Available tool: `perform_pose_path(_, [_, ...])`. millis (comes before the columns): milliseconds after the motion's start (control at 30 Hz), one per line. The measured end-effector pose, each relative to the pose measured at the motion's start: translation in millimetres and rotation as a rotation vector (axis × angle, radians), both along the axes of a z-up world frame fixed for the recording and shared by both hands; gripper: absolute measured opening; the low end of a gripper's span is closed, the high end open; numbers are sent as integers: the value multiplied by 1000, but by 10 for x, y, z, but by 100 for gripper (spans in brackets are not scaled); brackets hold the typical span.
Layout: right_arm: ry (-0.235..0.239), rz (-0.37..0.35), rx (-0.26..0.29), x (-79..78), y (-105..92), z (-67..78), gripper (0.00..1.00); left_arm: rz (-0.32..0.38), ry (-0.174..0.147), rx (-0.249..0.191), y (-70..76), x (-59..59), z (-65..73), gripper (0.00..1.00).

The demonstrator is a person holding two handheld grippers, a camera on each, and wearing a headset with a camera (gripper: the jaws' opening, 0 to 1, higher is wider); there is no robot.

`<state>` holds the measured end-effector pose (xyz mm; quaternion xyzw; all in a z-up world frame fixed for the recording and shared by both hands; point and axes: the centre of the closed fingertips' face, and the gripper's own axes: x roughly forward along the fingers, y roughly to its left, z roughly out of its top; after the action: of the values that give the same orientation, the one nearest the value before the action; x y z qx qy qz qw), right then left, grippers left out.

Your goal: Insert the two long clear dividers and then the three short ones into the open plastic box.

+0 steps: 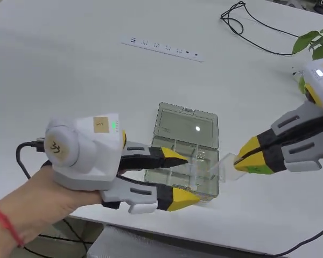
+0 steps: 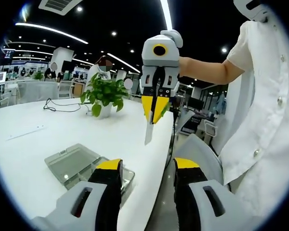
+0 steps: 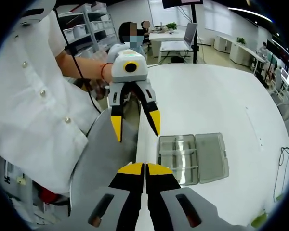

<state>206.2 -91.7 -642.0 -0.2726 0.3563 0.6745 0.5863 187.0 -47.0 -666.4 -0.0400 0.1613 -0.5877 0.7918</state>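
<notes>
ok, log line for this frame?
left hand-held gripper: open, by plastic box | right hand-held gripper: shut on clear divider, off box's right side | box: lid open, dividers already inside

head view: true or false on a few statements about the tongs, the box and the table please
1. The right tongs are shut on a clear divider. True.
2. The left tongs are clamped on a divider. False: their jaws stand open with nothing between them.
3. The plastic box has its lid closed. False: the lid lies open, flat behind the box.
4. A white power strip lies on the table beyond the box. True.
</notes>
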Motion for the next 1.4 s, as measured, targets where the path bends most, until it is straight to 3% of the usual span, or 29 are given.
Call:
perform_pose_path(433, [-52, -38, -49, 318, -5, -278, 2, 76, 27, 37, 221, 118, -213, 66])
perform_pose_path(600, [-96, -31, -105, 448, -39, -508, 2, 104, 40, 46, 286, 157, -307, 76])
perform_pose_path(700, [-96, -38, -117, 489, -32, -622, 2, 114, 49, 56, 330, 162, -376, 82])
perform_pose_path(1000, [-109, -21, -179, 587, -83, -1071, 2, 138, 73, 67, 408, 174, -484, 91])
perform_pose_path(1400, [-97, -16, -203, 615, -75, -1227, 2, 151, 87, 58, 431, 169, -511, 94])
